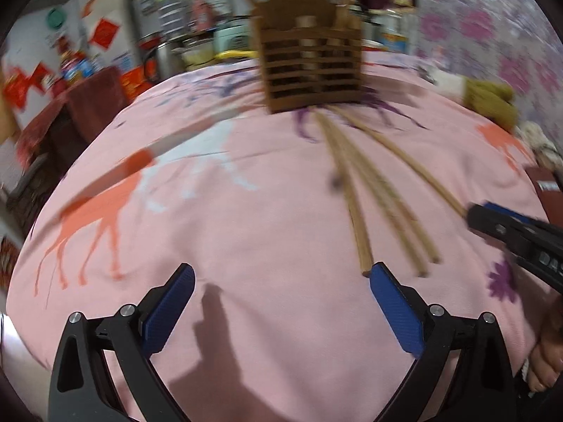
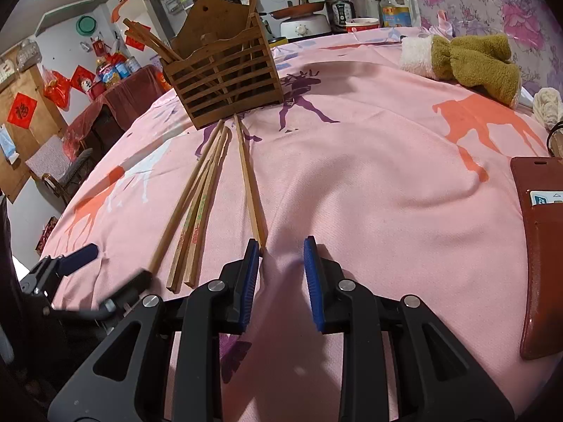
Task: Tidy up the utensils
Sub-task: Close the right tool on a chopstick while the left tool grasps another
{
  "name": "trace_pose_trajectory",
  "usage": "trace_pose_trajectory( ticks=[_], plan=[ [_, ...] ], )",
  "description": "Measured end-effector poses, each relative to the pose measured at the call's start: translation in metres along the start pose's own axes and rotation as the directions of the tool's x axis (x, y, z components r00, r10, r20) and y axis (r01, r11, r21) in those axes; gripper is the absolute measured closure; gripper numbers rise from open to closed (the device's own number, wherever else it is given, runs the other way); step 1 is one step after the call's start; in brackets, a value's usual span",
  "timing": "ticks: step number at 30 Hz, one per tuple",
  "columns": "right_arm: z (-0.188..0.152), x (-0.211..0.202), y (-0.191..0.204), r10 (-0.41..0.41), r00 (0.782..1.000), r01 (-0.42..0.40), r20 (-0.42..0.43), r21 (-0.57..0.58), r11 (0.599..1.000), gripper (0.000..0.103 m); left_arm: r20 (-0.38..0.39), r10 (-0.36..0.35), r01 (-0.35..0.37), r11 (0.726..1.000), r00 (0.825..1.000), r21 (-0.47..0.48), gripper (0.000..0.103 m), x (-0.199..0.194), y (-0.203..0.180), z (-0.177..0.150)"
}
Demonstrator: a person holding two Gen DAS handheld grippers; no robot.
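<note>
Slatted wooden holder (image 2: pixel 225 81) stands toward the tabletop's (image 2: pixel 369 183) far edge, a few chopsticks already upright in it. Loose chopsticks (image 2: pixel 197 211) lie fanned on the pink cloth in front of it, tips toward the holder, butt ends toward the near edge, handy for pickup. One single chopstick (image 2: pixel 251 190) lies apart to their right.

Right gripper (image 2: pixel 281 246): jaws released, part-way apart, left pad touching that chopstick's butt end; nothing gripped yet.

Left gripper (image 1: pixel 281 274): jaws spread wide, empty, at the bundle's butt ends. Left view blurred.

Likely step: closing on a stick to load the holder.
</note>
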State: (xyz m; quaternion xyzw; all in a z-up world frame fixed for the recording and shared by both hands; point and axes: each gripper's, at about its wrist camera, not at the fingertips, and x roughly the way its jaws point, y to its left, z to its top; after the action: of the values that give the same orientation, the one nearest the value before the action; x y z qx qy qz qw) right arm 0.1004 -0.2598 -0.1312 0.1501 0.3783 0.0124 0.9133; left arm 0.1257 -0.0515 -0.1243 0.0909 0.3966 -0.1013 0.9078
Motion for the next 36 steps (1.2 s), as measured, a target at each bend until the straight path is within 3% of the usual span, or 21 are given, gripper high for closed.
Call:
trace_pose_trajectory(
  ticks=[4, 10, 13, 17, 21, 23, 30, 36],
  plan=[
    [0.0, 0.0, 0.001, -0.004, 1.0, 0.004, 0.002, -0.004, 1.0, 0.075, 0.011, -0.039, 0.04, 0.996, 0.999, -0.078, 0.005, -0.003, 0.019, 0.0],
    [0.0, 0.0, 0.001, -0.007, 1.0, 0.007, 0.003, -0.009, 1.0, 0.075, 0.095, -0.076, 0.075, 0.997, 0.993, 0.019, 0.007, -0.021, -0.005, -0.001],
    [0.0, 0.0, 0.001, -0.005, 1.0, 0.005, 0.003, -0.007, 1.0, 0.075, 0.103, -0.095, 0.088, 0.994, 0.99, 0.069, 0.022, -0.018, -0.019, 0.002],
    [0.0, -0.003, 0.001, -0.007, 1.0, 0.007, 0.01, -0.003, 1.0, 0.075, 0.062, -0.139, 0.133, 0.987, 0.988, 0.087, 0.057, -0.005, -0.026, 0.007],
    [0.001, -0.006, -0.002, -0.004, 1.0, 0.004, 0.021, 0.012, 1.0, 0.075, 0.032, -0.182, 0.179, 0.982, 0.983, 0.066, 0.074, 0.007, -0.025, 0.008],
    [0.001, -0.006, -0.003, -0.001, 1.0, 0.001, 0.021, 0.016, 1.0, 0.075, 0.033, -0.181, 0.179, 0.982, 0.983, 0.053, 0.096, 0.006, -0.02, 0.008],
    [-0.001, -0.011, 0.007, 0.005, 0.999, -0.004, 0.043, -0.035, 0.999, 0.073, 0.039, -0.117, 0.119, 0.992, 0.992, -0.042, 0.097, -0.004, 0.016, -0.006],
    [-0.003, -0.01, 0.013, 0.009, 0.999, -0.006, 0.042, -0.07, 0.998, 0.073, 0.054, -0.111, 0.113, 0.993, 0.992, -0.032, 0.093, -0.005, 0.015, -0.007]
  ],
)
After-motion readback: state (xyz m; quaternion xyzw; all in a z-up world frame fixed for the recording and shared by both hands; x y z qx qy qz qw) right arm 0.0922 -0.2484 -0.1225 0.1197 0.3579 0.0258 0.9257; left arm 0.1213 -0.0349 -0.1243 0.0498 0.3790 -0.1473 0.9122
